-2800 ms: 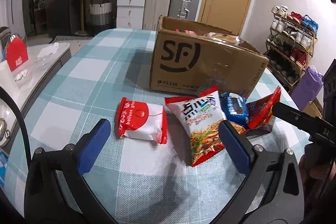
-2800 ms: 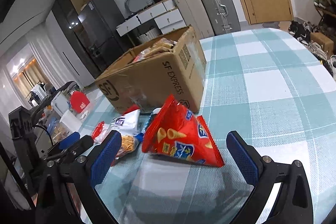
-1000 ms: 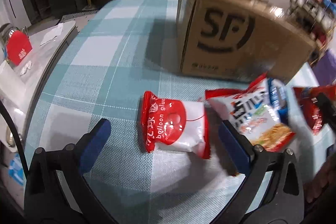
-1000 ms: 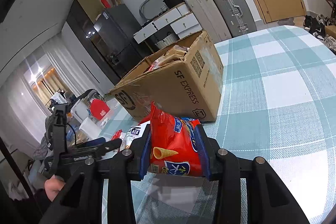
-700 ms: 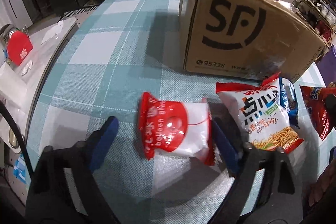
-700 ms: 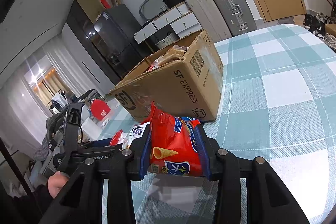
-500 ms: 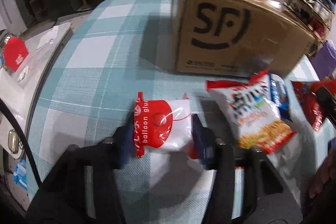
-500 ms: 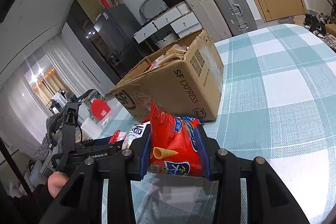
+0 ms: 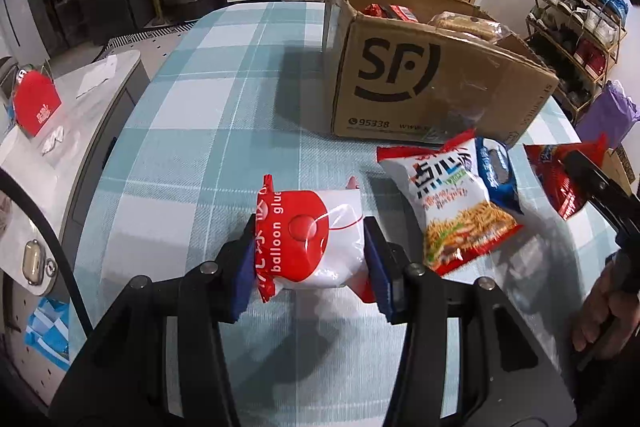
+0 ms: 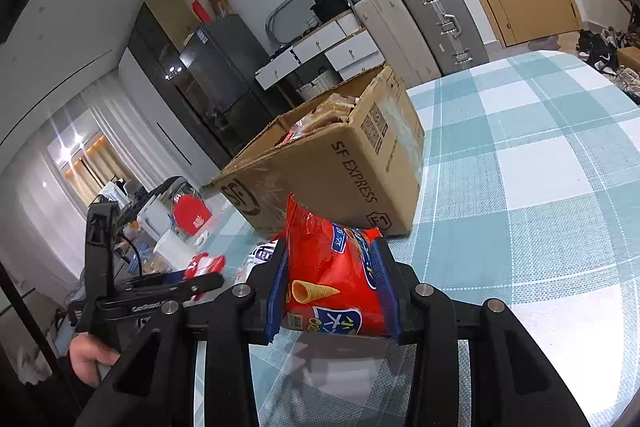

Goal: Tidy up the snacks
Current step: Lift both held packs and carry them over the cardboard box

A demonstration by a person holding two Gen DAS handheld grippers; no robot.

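A table (image 9: 224, 115) covered with a blue and white checked cloth is seen. The left claw (image 9: 310, 259) is clamped on a white-red packet (image 9: 310, 239) marked "balloon glue", the right claw (image 10: 336, 291) on a red chip bag (image 10: 332, 267). Behind, a cardboard box (image 9: 420, 83) is marked "SF" and "95338"; its contents are partly hidden. Suitcases (image 10: 420, 19) are seen by the wall.

Cardboard box (image 9: 436, 83) on table (image 9: 224, 115), packets inside; noodle packet (image 9: 452, 207) just before box, cookie packet (image 9: 498, 175) touching its right side; balloon-glue packet (image 9: 308, 239) left of noodles; cone-snack bag (image 10: 334, 279) before box corner
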